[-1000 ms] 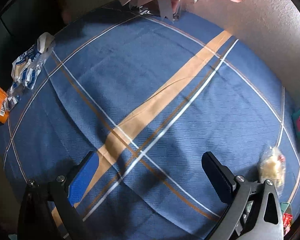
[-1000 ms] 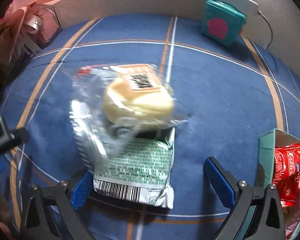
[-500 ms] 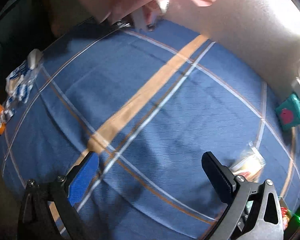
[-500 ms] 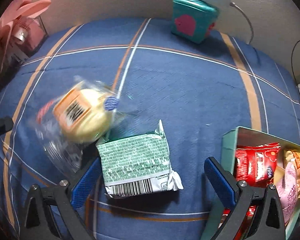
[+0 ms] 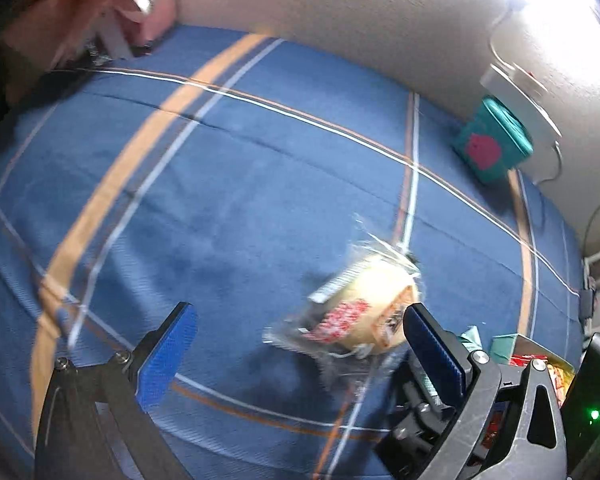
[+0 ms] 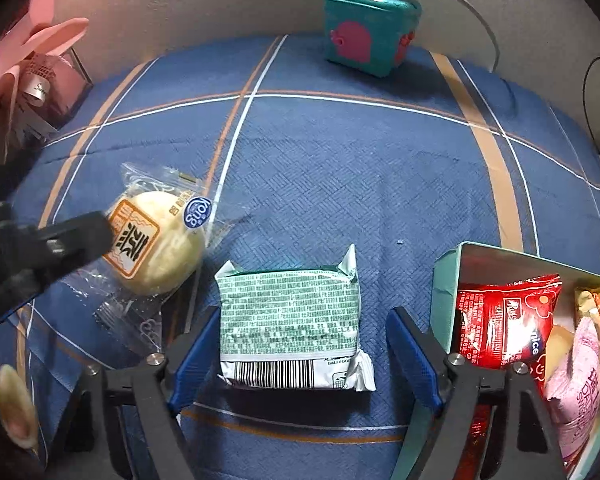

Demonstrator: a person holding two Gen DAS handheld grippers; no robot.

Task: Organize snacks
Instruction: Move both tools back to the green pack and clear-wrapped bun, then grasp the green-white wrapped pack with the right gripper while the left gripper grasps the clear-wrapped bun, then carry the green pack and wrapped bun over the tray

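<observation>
The right gripper [image 6: 300,344] hangs over a flat, pillow-shaped green and white packet [image 6: 290,316] with crimped ends and a barcode. Its jaws have just been closing, and the packet lies between the ribbed blue pads [image 6: 194,354]; the left pad seems to touch the wrapper, the right one stands clear, so it is open, not gripping.

The left gripper [image 5: 296,344] is spread wide and holds nothing. Near its right-hand finger lies a round, pale bun [image 5: 374,312] in a crinkly clear wrapper with an orange label, blurred in that view. In the right wrist view the same bun [image 6: 160,240] sits just left of the green packet, a black finger of the left gripper overlapping it.

Everything rests on a blue woven cloth [image 6: 340,168] crossed by tan and white stripes. A pale green cardboard box [image 6: 446,288] to the right holds a glossy red packet [image 6: 504,320] and a pink one [image 6: 576,392]. A teal box with a pink shape [image 6: 366,28] stands by the rough wall.
</observation>
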